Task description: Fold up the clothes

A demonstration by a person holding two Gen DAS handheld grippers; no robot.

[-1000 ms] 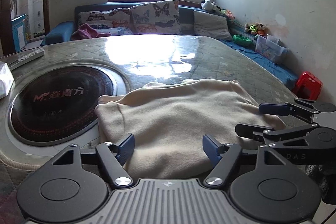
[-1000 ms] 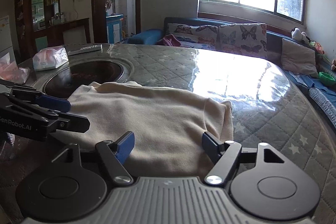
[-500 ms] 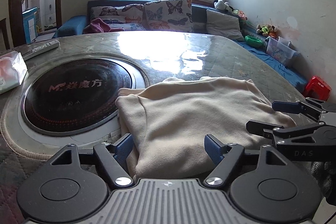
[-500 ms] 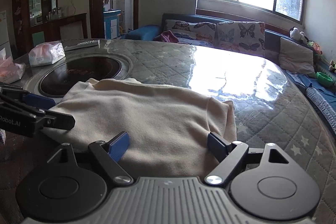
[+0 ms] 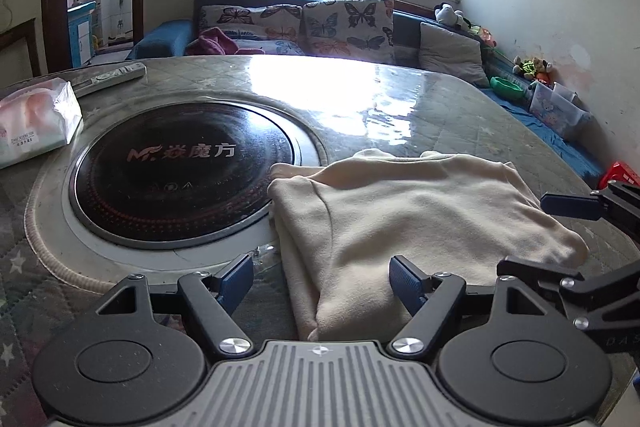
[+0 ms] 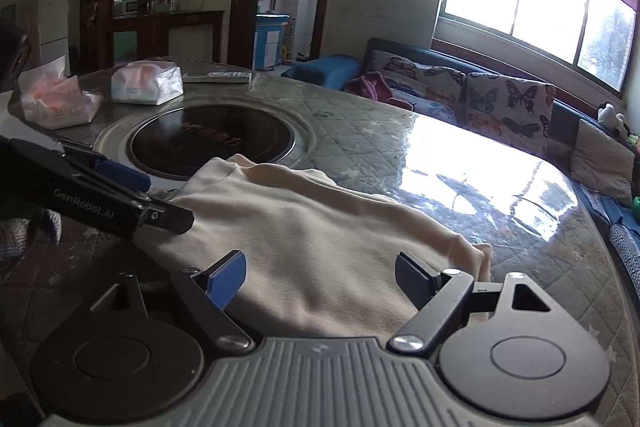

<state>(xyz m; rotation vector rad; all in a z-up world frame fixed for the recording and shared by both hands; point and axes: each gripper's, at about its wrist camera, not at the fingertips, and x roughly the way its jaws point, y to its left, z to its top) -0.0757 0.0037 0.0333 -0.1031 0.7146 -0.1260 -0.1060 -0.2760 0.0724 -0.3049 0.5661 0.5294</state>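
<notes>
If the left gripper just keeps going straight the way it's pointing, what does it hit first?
Most likely the cream garment: its left edge lies just ahead of the open left gripper, though depth is hard to judge.

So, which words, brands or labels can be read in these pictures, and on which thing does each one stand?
"GenRobot.AI": on the side of the left gripper, seen from the right wrist.
"M 焱魔方": on the round black cooktop set in the table.
"DAS": letters at the picture's edge, on the right gripper; the rest is cut off.
Small print on the tissue pack: too small to read.
</notes>
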